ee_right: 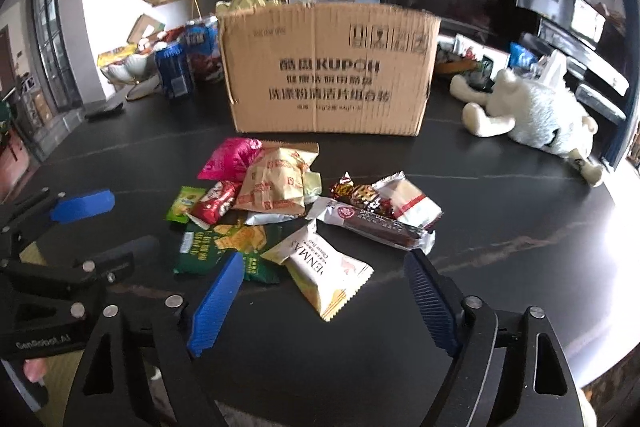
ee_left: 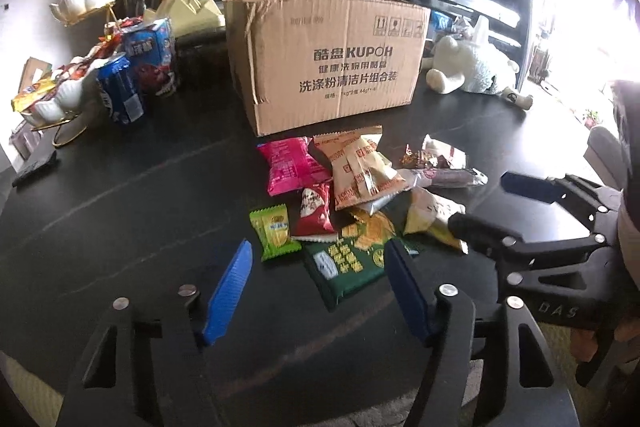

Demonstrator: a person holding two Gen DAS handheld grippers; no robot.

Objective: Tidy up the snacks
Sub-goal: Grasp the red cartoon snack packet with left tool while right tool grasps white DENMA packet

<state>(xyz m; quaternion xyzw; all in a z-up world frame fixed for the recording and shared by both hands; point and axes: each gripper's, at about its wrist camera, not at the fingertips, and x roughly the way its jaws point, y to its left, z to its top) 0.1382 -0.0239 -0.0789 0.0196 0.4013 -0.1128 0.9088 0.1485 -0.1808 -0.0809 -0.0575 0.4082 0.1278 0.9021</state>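
One cardboard box [ee_right: 326, 71] stands open-topped at the far middle of the dark table [ee_right: 500, 227], and just in front of it lies one loose heap of roughly ten snack packets [ee_right: 280, 211]: one pink, one red, one lime, one dark green cracker bag, one long brown bar among them. Two grippers hang over the near edge. The left gripper [ee_left: 318, 287] and the right gripper [ee_right: 328, 291] both stand partly open and empty. One white plush toy [ee_right: 536, 111] lies at the right.

Corrugated cardboard box [ee_left: 326, 61], glossy dark table [ee_left: 120, 195]
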